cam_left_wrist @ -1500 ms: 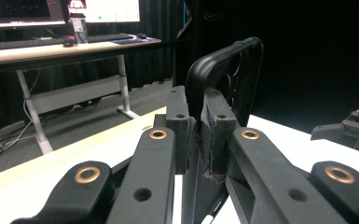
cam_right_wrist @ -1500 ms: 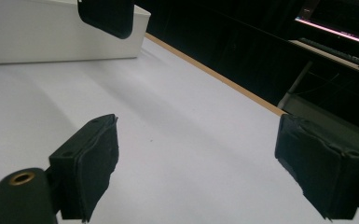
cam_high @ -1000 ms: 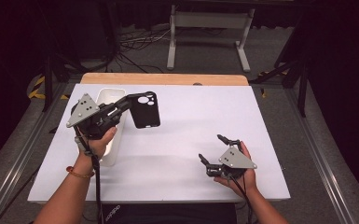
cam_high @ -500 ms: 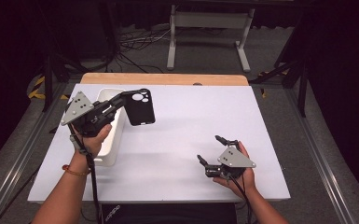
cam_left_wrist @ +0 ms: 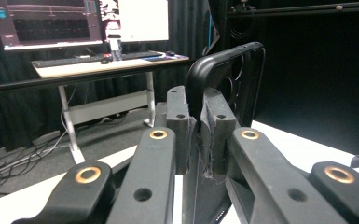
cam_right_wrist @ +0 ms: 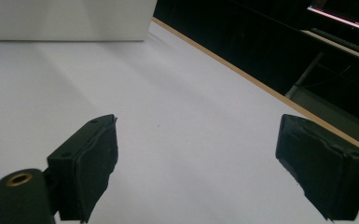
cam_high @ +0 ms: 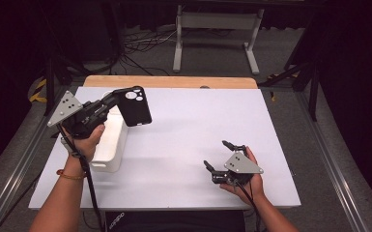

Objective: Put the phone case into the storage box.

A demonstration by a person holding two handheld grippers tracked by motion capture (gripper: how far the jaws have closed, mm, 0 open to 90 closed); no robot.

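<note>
We hold a black phone case (cam_high: 136, 106) in the left gripper (cam_high: 110, 102), above the left side of the white counter (cam_high: 188, 130). The jaws are clenched on one thin edge of the case, and in the left gripper view the two pads (cam_left_wrist: 177, 126) press flat against its rim while the rest of the case (cam_left_wrist: 231, 79) stands up beyond them, camera cut-out at the top. We judge that an edge grip suits a shell this thin: it leaves the broad face free, so the case can be lowered on its side into a narrow opening without the jaws fouling the walls.

Just beneath and beside the left hand (cam_high: 84, 140) stands a white bin (cam_high: 110, 147), a tall rectangular tub near the counter's left edge. The hand and gripper cover most of its mouth, so we cannot tell whether anything lies inside. The case hangs over the far right corner of the bin, clear of its rim, and we take it that it is being carried to or from that tub.

The right gripper (cam_high: 224, 157) rests low on the counter near the front right, well apart from the case. Its jaws stand wide, released, with bare counter between them (cam_right_wrist: 191, 154). We read it as parked, kept out of the left hand's way.
</note>
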